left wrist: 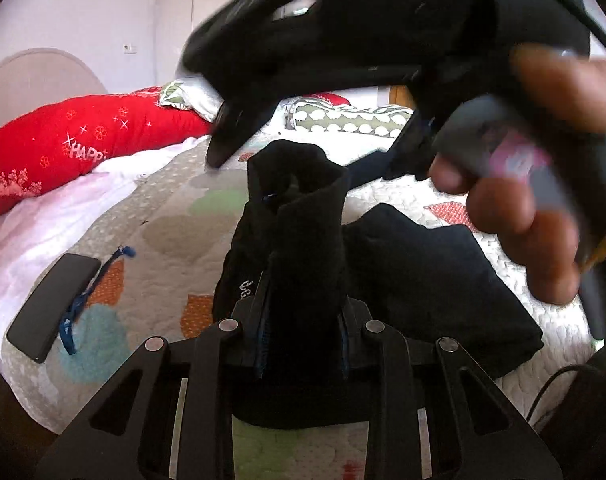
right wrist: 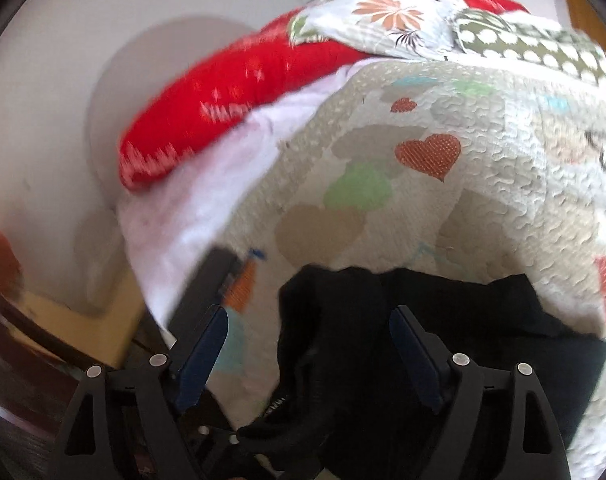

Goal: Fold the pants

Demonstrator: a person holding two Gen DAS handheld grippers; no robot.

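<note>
The black pants [left wrist: 423, 272] lie bunched on the quilted bedspread [left wrist: 163, 216]. My left gripper [left wrist: 305, 312] is shut on a raised fold of the pants, which stands up between its fingers. In the left wrist view my right gripper [left wrist: 239, 140] hovers blurred above and beyond the pants, held by a hand [left wrist: 523, 208]. In the right wrist view my right gripper [right wrist: 307, 320] is open, its blue-padded fingers [right wrist: 411, 344] spread over the black pants [right wrist: 443, 360] below it. The left gripper's linkage shows faintly under the right one.
A black phone [left wrist: 51, 304] with a blue strap lies at the bed's left edge, also shown in the right wrist view [right wrist: 207, 280]. A red pillow [left wrist: 83, 140] and patterned pillows [left wrist: 351, 120] lie at the headboard. The bed edge and floor lie to the left.
</note>
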